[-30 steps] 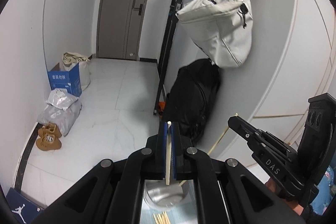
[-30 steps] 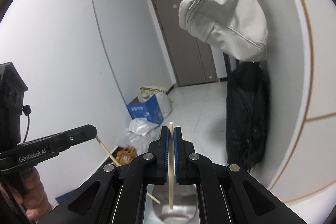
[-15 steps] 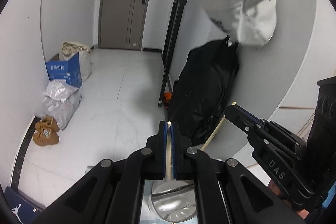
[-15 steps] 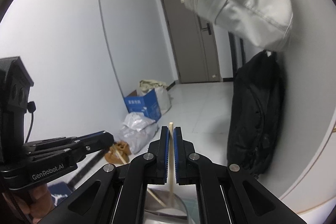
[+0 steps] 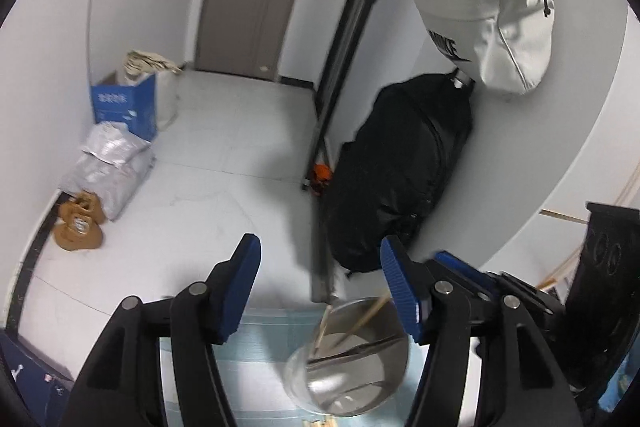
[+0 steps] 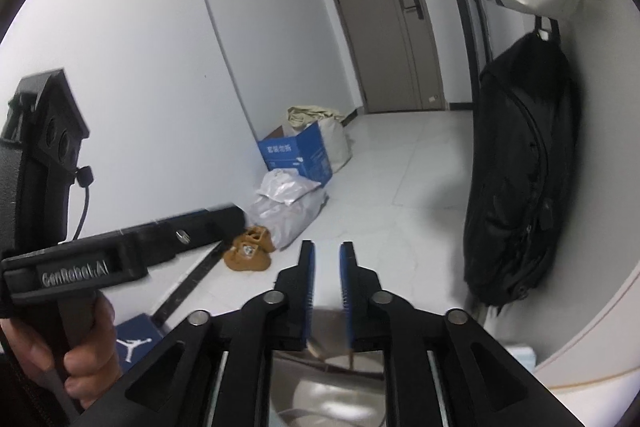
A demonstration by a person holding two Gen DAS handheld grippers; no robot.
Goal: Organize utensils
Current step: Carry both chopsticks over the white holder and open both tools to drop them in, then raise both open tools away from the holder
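In the left wrist view my left gripper (image 5: 320,263) has its blue pads wide apart and still opening, with nothing between them. Just below it stands a steel cup (image 5: 352,367) with two wooden chopsticks (image 5: 354,323) leaning inside. My right gripper (image 5: 452,261) comes in from the right, over the cup's rim. In the right wrist view my right gripper (image 6: 326,261) shows a narrow, widening gap with nothing in it, above the steel cup (image 6: 332,391). My left gripper (image 6: 228,221) reaches in from the left, held by a hand (image 6: 84,347).
The cup stands on a light blue mat (image 5: 264,335). Ends of loose chopsticks (image 5: 320,423) lie at its near edge. Beyond are a white floor, a black backpack (image 5: 400,171), a hanging white bag (image 5: 492,15), a blue box (image 5: 124,103) and brown shoes (image 5: 78,227).
Both grippers sank toward the steel cup. Each was shut on a chopstick; both jaws have parted and the chopsticks have dropped into the cup.
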